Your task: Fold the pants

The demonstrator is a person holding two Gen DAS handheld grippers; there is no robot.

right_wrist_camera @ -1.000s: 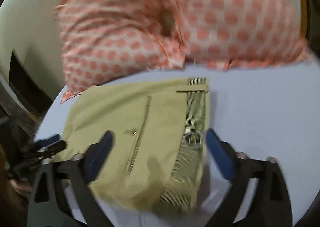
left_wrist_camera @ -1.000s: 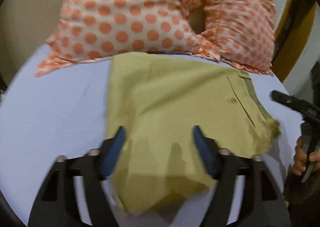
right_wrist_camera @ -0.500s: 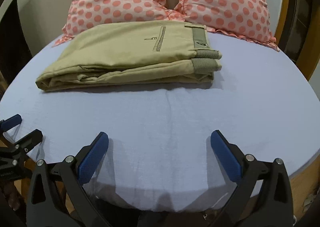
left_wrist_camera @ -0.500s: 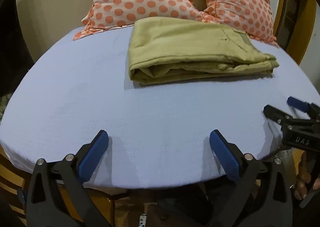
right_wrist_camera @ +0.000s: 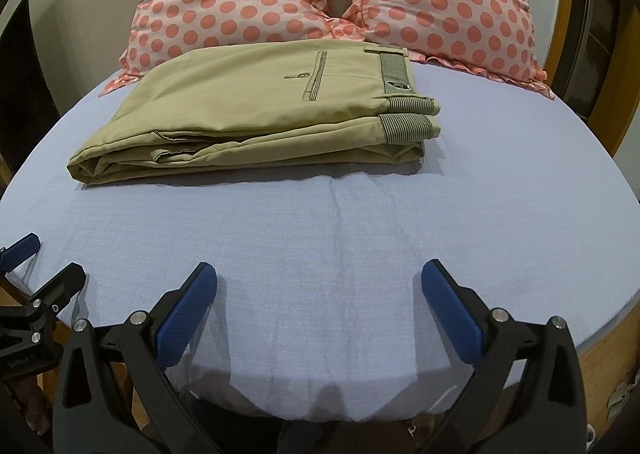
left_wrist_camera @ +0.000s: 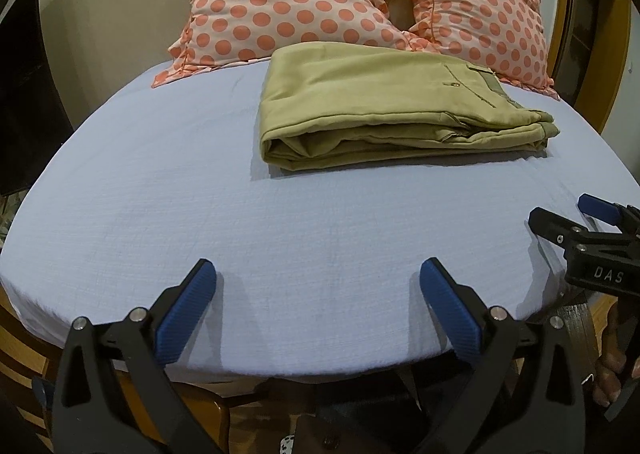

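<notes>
2 grippers, left gripper point(left_wrist_camera: 318, 310) and right gripper point(right_wrist_camera: 319, 310), gape empty, equally short of the pants point(right_wrist_camera: 256, 109) lying crosswise ahead.

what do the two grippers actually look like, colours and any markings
Both match: the left gripper and right gripper have black plastic bodies, each with two angled fingers fastened by round silver bolts and tipped with ribbed blue pads. Seen from the left wrist camera, the right gripper carries white "DAS" lettering on its black body. No cables are visible.
</notes>
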